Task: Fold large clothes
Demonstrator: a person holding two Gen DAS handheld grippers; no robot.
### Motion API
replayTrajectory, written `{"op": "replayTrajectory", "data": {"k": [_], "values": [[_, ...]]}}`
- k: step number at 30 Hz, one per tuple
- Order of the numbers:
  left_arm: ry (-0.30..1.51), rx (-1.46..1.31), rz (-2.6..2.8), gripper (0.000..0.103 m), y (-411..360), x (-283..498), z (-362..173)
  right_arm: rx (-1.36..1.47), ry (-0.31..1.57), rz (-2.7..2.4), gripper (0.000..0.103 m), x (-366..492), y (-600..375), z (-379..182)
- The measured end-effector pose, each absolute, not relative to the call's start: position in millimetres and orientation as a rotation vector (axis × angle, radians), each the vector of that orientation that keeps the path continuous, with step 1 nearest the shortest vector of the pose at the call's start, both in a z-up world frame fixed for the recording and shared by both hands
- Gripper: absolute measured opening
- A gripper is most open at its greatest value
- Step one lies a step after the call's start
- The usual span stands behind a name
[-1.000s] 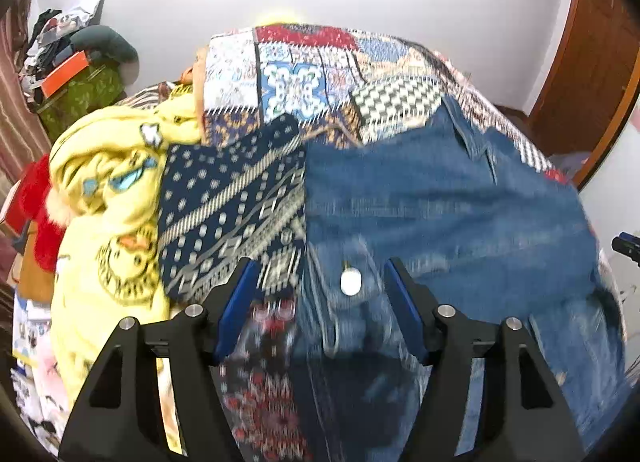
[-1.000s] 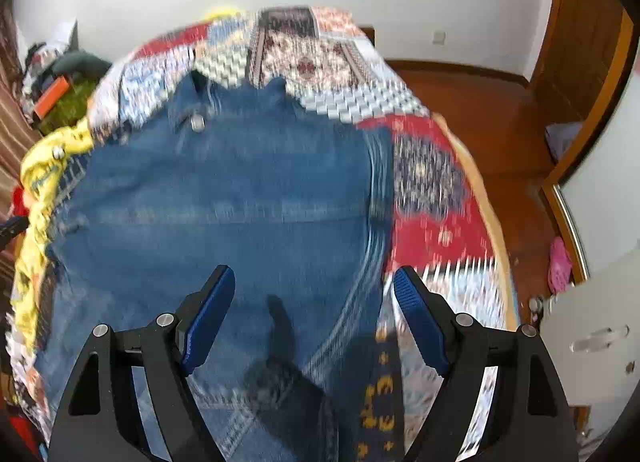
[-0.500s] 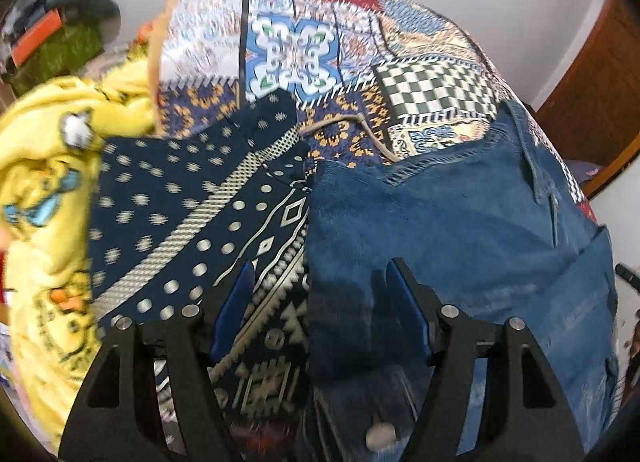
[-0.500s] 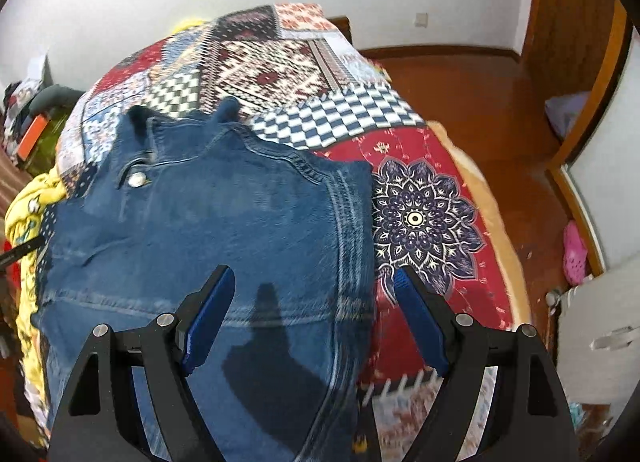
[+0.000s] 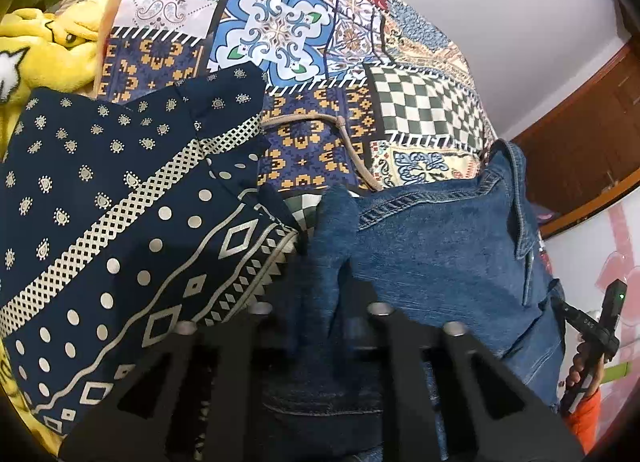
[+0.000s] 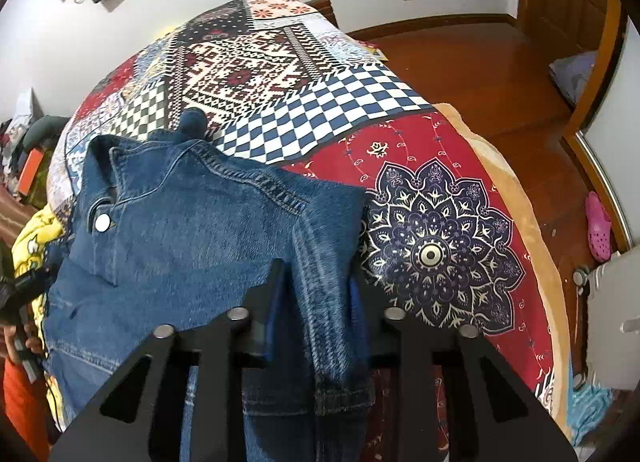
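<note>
A blue denim jacket (image 5: 440,254) lies spread on the bed, collar towards the far end. My left gripper (image 5: 320,294) is at the jacket's left shoulder, its jaws closing on a raised fold of denim that the pads pinch. In the right wrist view the same jacket (image 6: 192,230) shows its collar and a metal button (image 6: 102,222). My right gripper (image 6: 316,278) is at the right shoulder, jaws closing, with the sleeve seam bunched between the blue pads.
A patchwork bedspread (image 6: 432,254) covers the bed. A dark blue patterned garment (image 5: 120,222) lies just left of the jacket, with a yellow blanket (image 5: 48,42) beyond and a tan cord (image 5: 348,142) above. Wooden floor (image 6: 480,62) and a pink slipper (image 6: 598,230) lie right of the bed.
Both grippers moved down and forward over the jacket towards its shoulders. Each went from wide open to closed on a fold of denim.
</note>
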State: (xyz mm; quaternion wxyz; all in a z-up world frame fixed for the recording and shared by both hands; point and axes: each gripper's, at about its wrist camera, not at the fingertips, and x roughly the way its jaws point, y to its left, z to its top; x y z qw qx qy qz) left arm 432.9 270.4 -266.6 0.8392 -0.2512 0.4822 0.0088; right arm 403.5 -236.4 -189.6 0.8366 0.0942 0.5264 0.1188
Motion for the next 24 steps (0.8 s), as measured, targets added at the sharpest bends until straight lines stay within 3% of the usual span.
{"op": "replayTrajectory", "data": {"k": [15,20,24], "values": [[0.804,-0.289,0.086,0.007,245,381,-149,0.074,0.884,0.355,0.013,403,-193,-98],[0.795,-0.259,0.157,0.007,260,385,-150,0.06,0.85,0.37,0.013,424,-171,-93],[0.857,-0.286,0.202,0.007,281,399,-180,0.029,0.888,0.333,0.013,444,-157,-116]]}}
